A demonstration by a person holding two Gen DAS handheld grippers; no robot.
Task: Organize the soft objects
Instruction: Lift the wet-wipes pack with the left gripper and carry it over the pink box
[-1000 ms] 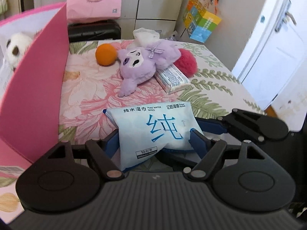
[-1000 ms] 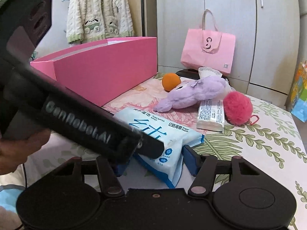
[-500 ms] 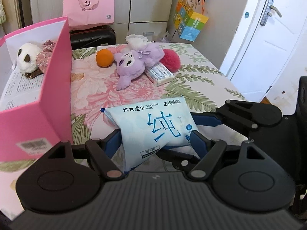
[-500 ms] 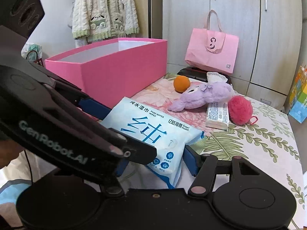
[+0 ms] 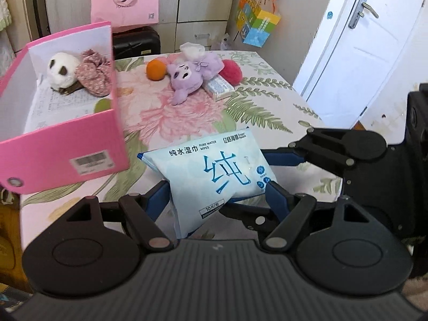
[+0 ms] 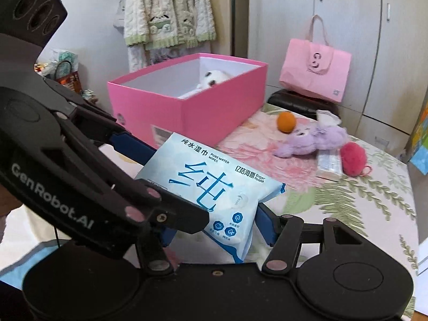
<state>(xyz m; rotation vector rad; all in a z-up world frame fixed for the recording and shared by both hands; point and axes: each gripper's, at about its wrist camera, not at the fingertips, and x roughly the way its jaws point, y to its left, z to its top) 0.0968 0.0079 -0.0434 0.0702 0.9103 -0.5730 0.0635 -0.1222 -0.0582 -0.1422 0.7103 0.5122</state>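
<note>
A light blue pack of wet wipes (image 5: 214, 176) hangs above the floral tablecloth (image 5: 187, 117). My left gripper (image 5: 216, 195) is shut on its near end, a blue pad on each side. My right gripper (image 6: 216, 227) is shut on the same pack (image 6: 214, 187), and the left gripper's body covers its left finger. The open pink box (image 5: 61, 155) stands at the left with a panda plush (image 5: 61, 71) and a floral fabric piece (image 5: 93, 76) inside. Farther back lie a purple plush (image 5: 190, 73), an orange ball (image 5: 156, 70), a red pompom (image 5: 231, 71) and a small tissue pack (image 5: 219, 87).
A pink paper bag (image 6: 315, 72) sits on a black suitcase (image 5: 136, 41) behind the table. A white door (image 5: 361, 53) is at the right, with a colourful cube bag (image 5: 258, 24) hanging near it. A knitted cardigan (image 6: 168, 13) hangs by the wardrobe.
Both grippers have risen and drawn back with the wipes pack between them. The pink box now sits lower in view, so its inside with the panda shows.
</note>
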